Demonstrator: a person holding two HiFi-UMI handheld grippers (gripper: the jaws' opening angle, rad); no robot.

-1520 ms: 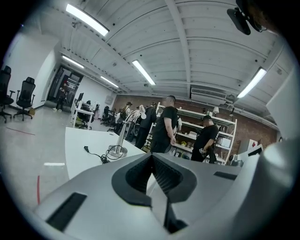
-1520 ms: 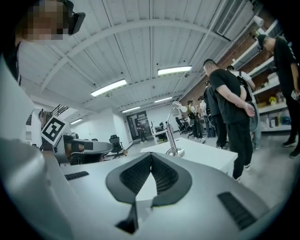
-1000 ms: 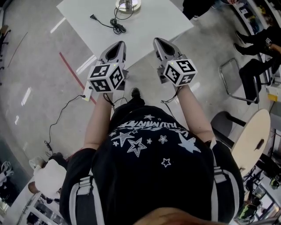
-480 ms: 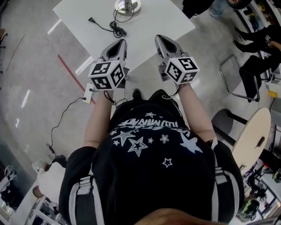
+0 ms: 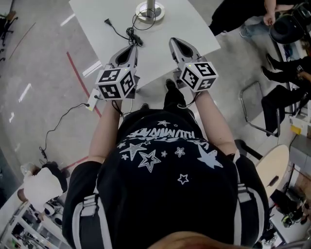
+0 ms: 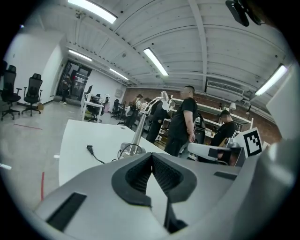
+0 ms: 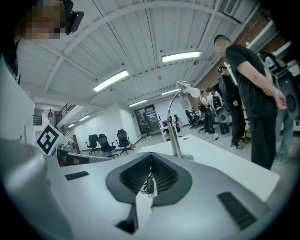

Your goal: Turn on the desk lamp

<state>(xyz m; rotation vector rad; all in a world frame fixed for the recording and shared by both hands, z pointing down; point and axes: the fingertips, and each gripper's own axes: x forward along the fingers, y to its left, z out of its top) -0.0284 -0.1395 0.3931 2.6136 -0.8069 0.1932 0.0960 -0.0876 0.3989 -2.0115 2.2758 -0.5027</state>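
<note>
Desk lamp (image 5: 149, 9) on table (image 5: 187, 24), cord (image 5: 130, 33) beside base — plug (image 5: 107, 21) loose

Silver gooseneck desk lamp (image 5: 149, 10) stands upright on white table (image 5: 187, 29), plug (image 5: 106, 21) loose.

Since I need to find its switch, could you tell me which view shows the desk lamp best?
The right gripper view: the desk lamp shows whole, base to head. The left gripper view shows it against people; the head view shows only its base.
</note>
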